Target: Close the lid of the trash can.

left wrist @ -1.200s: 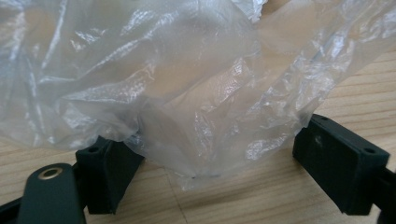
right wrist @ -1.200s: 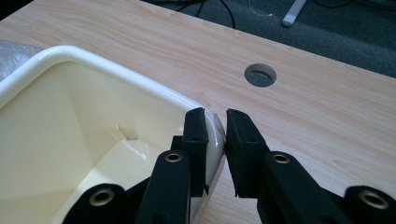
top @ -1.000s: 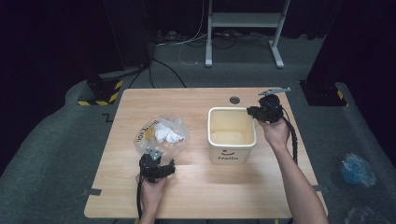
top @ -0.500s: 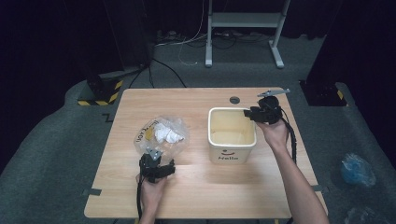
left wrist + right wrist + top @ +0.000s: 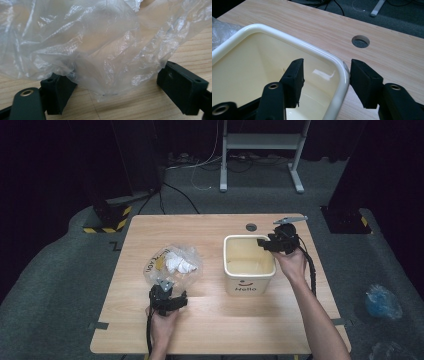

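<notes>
Right tool (image 5: 265, 243) at the far right corner of the cream plastic bin (image 5: 248, 251), jaws just been opening, now astride the rim with one inside and one outside, pads off the wall. Left tool (image 5: 168, 297) wide apart at the near edge of the clear plastic bag (image 5: 172, 265), film sagging between the jaws, unpinched. Bare tabletop (image 5: 220, 330) near both. "Hello" printed on the bin's near face. Round cable hole (image 5: 251, 227) beyond the bin.
</notes>
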The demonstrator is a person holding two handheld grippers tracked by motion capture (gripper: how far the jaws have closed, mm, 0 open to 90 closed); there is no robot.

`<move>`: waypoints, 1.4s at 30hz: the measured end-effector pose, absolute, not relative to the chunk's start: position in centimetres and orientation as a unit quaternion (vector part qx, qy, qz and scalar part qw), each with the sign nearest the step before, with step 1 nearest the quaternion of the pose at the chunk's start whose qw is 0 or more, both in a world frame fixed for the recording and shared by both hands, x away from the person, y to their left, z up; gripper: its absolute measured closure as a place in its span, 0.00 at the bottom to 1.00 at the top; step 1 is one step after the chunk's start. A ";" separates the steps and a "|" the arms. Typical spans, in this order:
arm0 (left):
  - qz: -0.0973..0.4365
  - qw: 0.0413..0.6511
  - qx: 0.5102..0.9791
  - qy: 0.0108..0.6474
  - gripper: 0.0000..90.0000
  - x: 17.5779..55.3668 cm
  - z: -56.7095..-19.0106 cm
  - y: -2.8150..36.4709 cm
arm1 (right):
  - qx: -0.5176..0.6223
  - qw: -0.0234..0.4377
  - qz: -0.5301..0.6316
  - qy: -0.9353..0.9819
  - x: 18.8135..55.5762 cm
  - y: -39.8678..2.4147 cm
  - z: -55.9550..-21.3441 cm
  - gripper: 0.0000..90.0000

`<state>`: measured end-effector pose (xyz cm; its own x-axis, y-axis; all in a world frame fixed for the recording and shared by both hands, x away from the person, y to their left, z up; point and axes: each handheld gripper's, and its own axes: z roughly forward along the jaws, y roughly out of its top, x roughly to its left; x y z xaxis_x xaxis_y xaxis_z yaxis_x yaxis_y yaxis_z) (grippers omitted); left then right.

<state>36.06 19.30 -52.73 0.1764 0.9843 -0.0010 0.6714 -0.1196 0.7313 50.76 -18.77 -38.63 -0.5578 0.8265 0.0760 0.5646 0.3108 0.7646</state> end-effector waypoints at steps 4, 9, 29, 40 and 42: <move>0.256 0.306 0.703 0.589 0.18 36.1 -52.7 19.3 | 0.440 0.171 0.379 0.796 50.8 -18.5 -38.8 0.45; 0.255 0.306 0.703 0.589 0.18 36.1 -52.7 19.3 | 0.441 0.174 0.394 0.787 50.7 -18.7 -38.9 0.44; 0.254 0.307 0.703 0.589 0.18 36.1 -52.7 19.3 | 0.445 0.181 0.434 0.763 48.3 -20.9 -38.3 0.48; 0.255 0.307 0.703 0.589 0.18 36.1 -52.7 19.3 | 0.443 0.181 0.457 0.750 47.1 -22.3 -38.5 0.48; 0.255 0.307 0.703 0.588 0.18 36.1 -52.7 19.3 | 0.445 0.180 0.460 0.747 46.9 -22.6 -38.5 0.48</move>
<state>36.07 19.31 -52.73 0.1774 0.9841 -0.0018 0.6711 -0.1196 0.7316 46.93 -22.61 -38.53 -0.5392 0.8304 0.1405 0.4988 0.1805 0.8477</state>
